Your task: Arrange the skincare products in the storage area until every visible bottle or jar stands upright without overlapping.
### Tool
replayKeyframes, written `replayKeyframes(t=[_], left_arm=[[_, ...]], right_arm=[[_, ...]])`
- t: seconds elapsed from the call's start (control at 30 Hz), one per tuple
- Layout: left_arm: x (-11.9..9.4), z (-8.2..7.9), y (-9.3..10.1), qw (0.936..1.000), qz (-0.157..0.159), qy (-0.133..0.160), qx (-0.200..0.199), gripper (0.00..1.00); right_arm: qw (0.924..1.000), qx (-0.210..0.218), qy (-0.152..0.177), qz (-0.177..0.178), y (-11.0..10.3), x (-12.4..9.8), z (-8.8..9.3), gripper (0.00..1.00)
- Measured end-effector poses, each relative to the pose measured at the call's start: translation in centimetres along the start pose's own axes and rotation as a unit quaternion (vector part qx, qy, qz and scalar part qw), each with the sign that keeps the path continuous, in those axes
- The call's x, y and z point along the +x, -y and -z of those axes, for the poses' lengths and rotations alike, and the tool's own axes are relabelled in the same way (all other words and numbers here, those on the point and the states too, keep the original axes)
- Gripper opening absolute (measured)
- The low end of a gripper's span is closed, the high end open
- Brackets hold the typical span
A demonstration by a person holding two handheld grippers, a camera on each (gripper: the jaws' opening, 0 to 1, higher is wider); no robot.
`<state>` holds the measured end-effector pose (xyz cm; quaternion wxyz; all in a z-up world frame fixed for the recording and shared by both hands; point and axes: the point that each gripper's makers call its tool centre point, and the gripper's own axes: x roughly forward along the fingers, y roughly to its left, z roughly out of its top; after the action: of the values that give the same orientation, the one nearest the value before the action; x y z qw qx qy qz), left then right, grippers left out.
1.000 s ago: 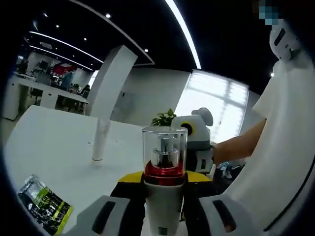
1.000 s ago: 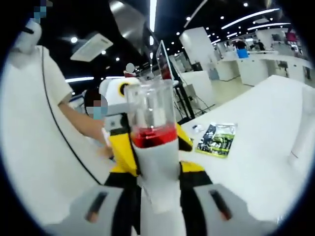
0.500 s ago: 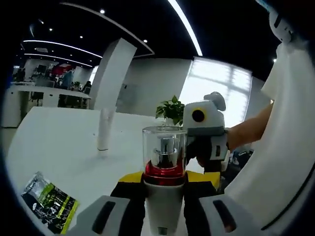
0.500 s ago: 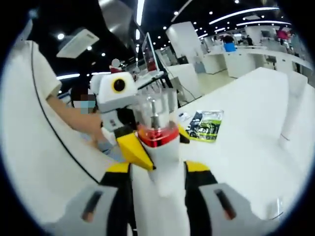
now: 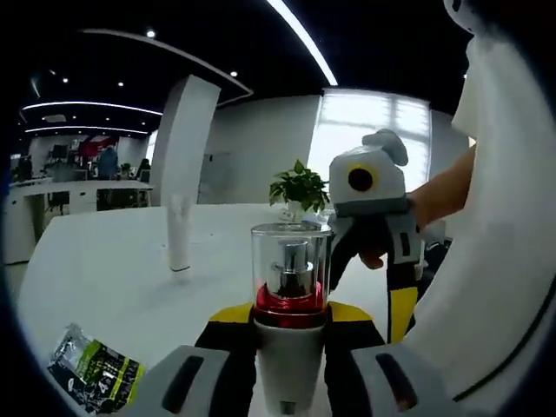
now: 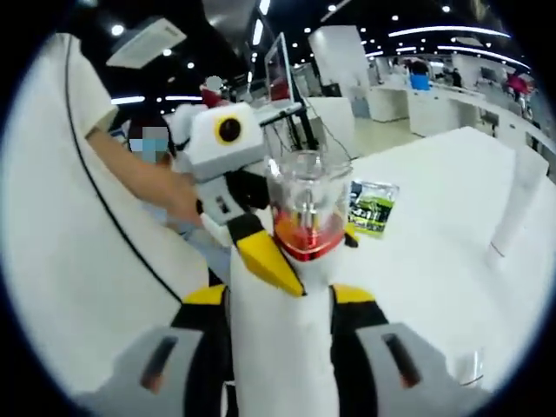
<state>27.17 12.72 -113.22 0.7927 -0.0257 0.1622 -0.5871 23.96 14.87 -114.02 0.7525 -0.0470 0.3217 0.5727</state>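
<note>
A pump bottle (image 5: 291, 269) with a white body, red collar and clear cap is held off the table. My left gripper (image 5: 289, 317) is shut on it just below the collar. In the right gripper view the same bottle (image 6: 306, 204) rises between the jaws of my right gripper (image 6: 282, 300), and its white body takes up the gap. Whether those jaws press on it is unclear. The left gripper (image 6: 274, 265) lays a yellow jaw against the bottle. The right gripper (image 5: 398, 321) hangs just right of the bottle.
A white tube (image 5: 179, 234) (image 6: 514, 204) stands upright on the white table (image 5: 104, 295). A green-and-black sachet (image 5: 97, 380) (image 6: 372, 208) lies flat nearer by. A potted plant (image 5: 300, 185) is at the far edge. The person's white-sleeved body is close on one side.
The right gripper has drawn out from behind the bottle and looms larger to its right. In the right gripper view the bottle's body has grown wider and the cap has shifted right.
</note>
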Motion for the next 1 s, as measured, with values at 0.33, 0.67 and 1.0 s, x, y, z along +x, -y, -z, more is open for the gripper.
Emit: replayKeyframes(t=[0.33,0.67,1.0], left_arm=[[-0.5,1.8,0.5,0.9986,-0.006,-0.017,0.049,0.27],[-1.2,3.4,0.6,0.9975,-0.011,-0.029,0.063,0.27],[-2.6,4.2,0.7,0.9975,-0.013,-0.009,0.068,0.28]], right_arm=[[0.9999,-0.013,-0.006,0.004,-0.2,-0.4,-0.1,0.44],[0.9992,-0.037,-0.017,0.001,-0.8,-0.5,-0.5,0.44],[0.9987,-0.047,-0.019,-0.009,-1.4,0.1,-1.2,0.44]])
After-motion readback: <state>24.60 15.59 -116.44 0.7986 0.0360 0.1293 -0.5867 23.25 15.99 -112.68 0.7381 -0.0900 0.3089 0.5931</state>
